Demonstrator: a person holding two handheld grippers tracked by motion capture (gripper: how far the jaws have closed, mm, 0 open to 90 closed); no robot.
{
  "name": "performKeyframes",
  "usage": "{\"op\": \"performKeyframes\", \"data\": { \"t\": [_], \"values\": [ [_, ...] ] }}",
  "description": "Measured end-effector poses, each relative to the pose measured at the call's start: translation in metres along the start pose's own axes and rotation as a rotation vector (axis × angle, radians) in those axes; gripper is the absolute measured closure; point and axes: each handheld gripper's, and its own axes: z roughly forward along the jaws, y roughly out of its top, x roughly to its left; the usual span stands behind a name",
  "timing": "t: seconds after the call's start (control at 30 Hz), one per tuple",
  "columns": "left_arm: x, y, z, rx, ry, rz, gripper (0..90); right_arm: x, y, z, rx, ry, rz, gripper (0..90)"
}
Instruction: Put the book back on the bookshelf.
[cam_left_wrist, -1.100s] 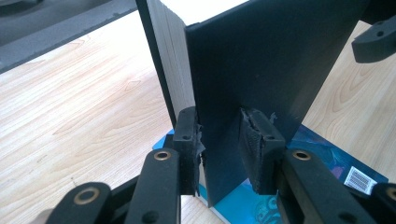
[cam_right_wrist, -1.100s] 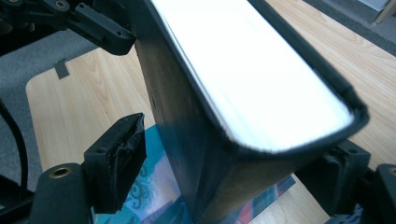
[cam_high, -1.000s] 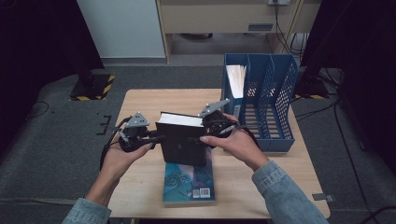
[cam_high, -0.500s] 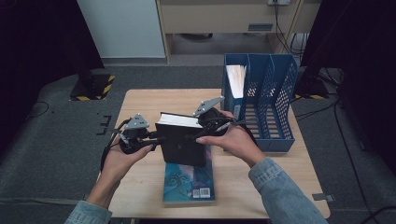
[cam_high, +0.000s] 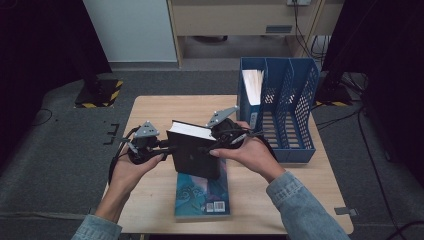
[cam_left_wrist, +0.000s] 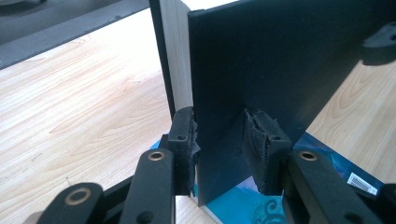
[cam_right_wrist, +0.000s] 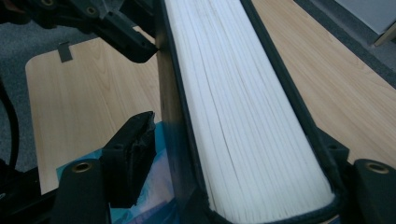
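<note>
High view showed the thick black hardcover book (cam_high: 196, 152) upright at worktop (cam_high: 150, 107) centre, left gripper (cam_high: 162, 148) gripping its cover at nine o'clock while the right gripper (cam_high: 216, 142), jaws just closing around the page block, was not yet clamped, so the book could tip.

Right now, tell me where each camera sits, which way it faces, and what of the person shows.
High view: above the person's side, looking forward and down on the table; both forearms, left gripper, right gripper.
Left gripper view: rides the left gripper, facing the black book's cover; own jaws.
Right gripper view: rides the right gripper, facing along the page edges; own jaws.
Shared: black book, teal book.
</note>
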Motion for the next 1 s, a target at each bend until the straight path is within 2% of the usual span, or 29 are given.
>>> {"op": "performKeyframes", "data": {
  "t": [0.17, 0.4, 0.63, 1.0],
  "values": [
    [0.002, 0.001, 0.001, 0.000, 0.007, -0.005, 63.8, 0.006, 0.001, -0.002, 0.004, 0.015, -0.008, 34.4],
    [0.001, -0.001, 0.000, -0.007, 0.007, -0.005, 63.7, 0.004, 0.009, 0.003, -0.003, 0.023, -0.007, 35.7],
    [0.001, -0.001, 0.000, -0.007, 0.006, -0.003, 63.5, 0.004, 0.017, 0.008, 0.012, 0.022, -0.015, 35.6],
    [-0.001, -0.001, 0.000, -0.003, 0.006, -0.002, 61.9, 0.003, 0.019, 0.013, 0.045, 0.023, -0.006, 38.1]
  ]
}}
